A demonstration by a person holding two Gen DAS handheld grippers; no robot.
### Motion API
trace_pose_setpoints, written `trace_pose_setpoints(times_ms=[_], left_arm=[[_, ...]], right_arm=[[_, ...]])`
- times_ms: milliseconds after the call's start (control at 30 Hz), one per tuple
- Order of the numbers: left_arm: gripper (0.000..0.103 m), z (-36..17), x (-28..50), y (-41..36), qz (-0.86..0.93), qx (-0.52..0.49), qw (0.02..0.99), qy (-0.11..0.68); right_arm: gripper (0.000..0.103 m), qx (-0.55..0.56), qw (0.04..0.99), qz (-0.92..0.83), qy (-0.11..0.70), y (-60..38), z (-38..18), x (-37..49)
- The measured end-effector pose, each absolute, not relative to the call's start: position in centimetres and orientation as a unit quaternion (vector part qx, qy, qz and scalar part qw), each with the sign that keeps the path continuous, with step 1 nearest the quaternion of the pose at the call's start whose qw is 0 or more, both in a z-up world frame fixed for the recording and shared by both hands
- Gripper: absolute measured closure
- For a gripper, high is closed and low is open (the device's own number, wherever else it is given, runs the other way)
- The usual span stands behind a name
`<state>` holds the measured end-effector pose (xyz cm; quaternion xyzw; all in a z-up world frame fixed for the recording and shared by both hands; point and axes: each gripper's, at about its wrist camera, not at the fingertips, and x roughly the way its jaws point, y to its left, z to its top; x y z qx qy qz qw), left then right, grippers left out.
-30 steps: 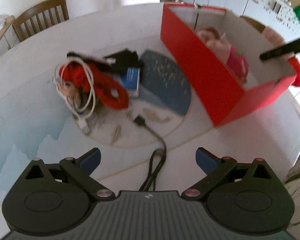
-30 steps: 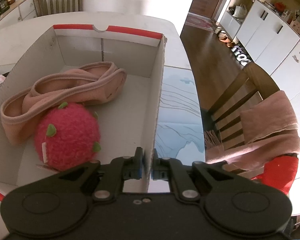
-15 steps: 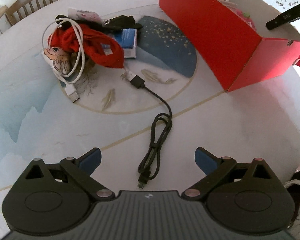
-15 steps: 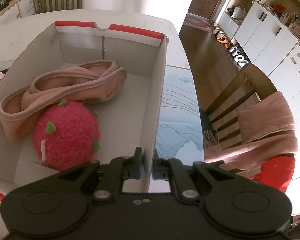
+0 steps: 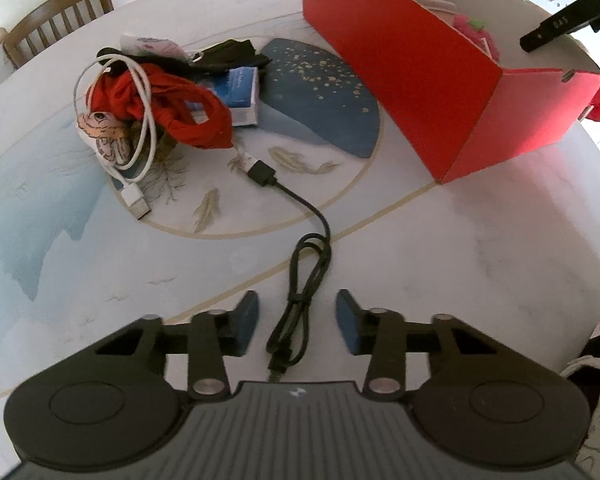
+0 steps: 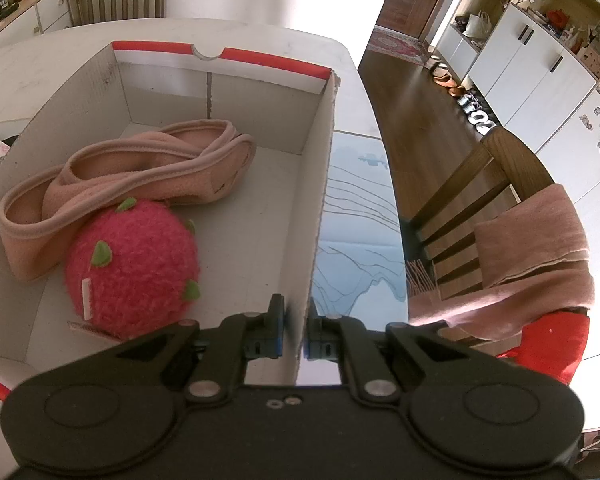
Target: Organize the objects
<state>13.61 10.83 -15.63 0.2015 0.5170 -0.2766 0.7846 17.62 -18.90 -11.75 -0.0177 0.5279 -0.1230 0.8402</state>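
A black USB cable (image 5: pixel 305 264) lies on the table, its coiled end between the fingers of my open left gripper (image 5: pixel 296 322), which hovers just over it. A pile with a red cloth (image 5: pixel 172 108), a white cable (image 5: pixel 140 136), a blue box (image 5: pixel 242 94) and black items lies further back. The red box (image 5: pixel 416 80) stands at the right. My right gripper (image 6: pixel 296 334) is shut on the box's right wall (image 6: pixel 320 208). Inside the box lie a pink plush ball (image 6: pixel 132 268) and a pink band (image 6: pixel 120 184).
The round table (image 5: pixel 480 248) has a painted top. Wooden chairs stand at the far left (image 5: pixel 56 16) and beside the table at the right (image 6: pixel 480 200), the latter draped with a pink cloth (image 6: pixel 540 248). White cabinets (image 6: pixel 540 60) line the room.
My left gripper pulled back and lowered over the black cable, and its fingers closed partway around the coiled end. The right gripper stayed clamped on the box wall.
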Motion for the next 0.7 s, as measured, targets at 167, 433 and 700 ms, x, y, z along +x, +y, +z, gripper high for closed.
trace_pose_setpoints(times_ms=[167,433,700], left_arm=[[0.087,-15.6,13.4,10.2,-0.276,0.204,0.779,0.524],[0.092,-15.2,13.7,9.9,-0.261,0.196,0.786,0.525],[0.092,-13.3,15.3,10.7,-0.245,0.131,0.8,0.532]], right_arm=[[0.096,-0.018,0.84,-0.123,0.528,-18.8,-11.8,17.6],[0.096,-0.019,0.842,-0.121,0.526,-18.9,-11.8,17.6],[0.097,-0.017,0.845,-0.12,0.521,-18.8,-11.8,17.4]])
